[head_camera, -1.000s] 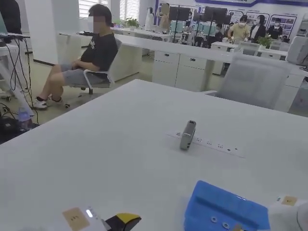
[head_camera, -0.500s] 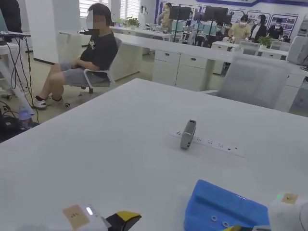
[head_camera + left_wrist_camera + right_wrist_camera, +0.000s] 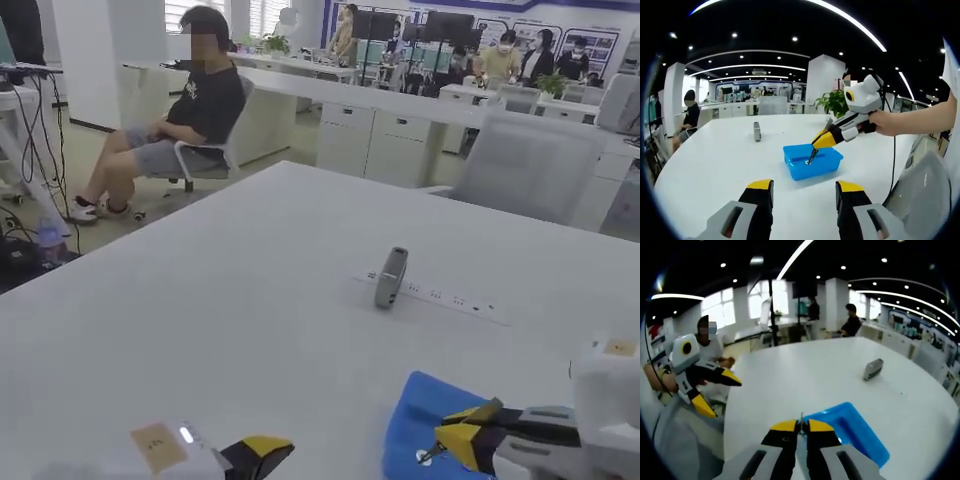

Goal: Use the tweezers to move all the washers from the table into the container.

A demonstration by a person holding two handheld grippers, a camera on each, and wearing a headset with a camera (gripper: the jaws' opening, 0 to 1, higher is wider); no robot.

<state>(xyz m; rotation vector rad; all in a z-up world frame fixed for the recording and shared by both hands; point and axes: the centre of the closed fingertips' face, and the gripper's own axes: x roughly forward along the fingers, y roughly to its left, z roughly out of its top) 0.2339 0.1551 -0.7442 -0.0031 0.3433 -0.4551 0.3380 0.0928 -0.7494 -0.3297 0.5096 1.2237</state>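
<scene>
A blue container [image 3: 412, 412] sits on the white table [image 3: 250, 300] at the near right. My right gripper [image 3: 447, 441] hovers over it, its yellow jaws shut on thin metal tweezers [image 3: 430, 456]. The tweezers' tip points down into the container [image 3: 812, 161]. Whether a washer is at the tip is too small to tell. In the right gripper view the tweezers [image 3: 800, 420] stick out between the shut jaws of the right gripper [image 3: 801, 427], above the container [image 3: 850, 432]. My left gripper [image 3: 804, 192] is open and holds nothing, to the left of the container [image 3: 255, 455].
A small grey device [image 3: 390, 277] stands on a white power strip [image 3: 440, 298] mid-table. A grey office chair [image 3: 525, 165] is behind the far table edge. A person [image 3: 190, 110] sits on a chair at the far left.
My right gripper with the tweezers has risen and moved left over the container. It now covers the washers that lay inside. The left gripper has stayed put.
</scene>
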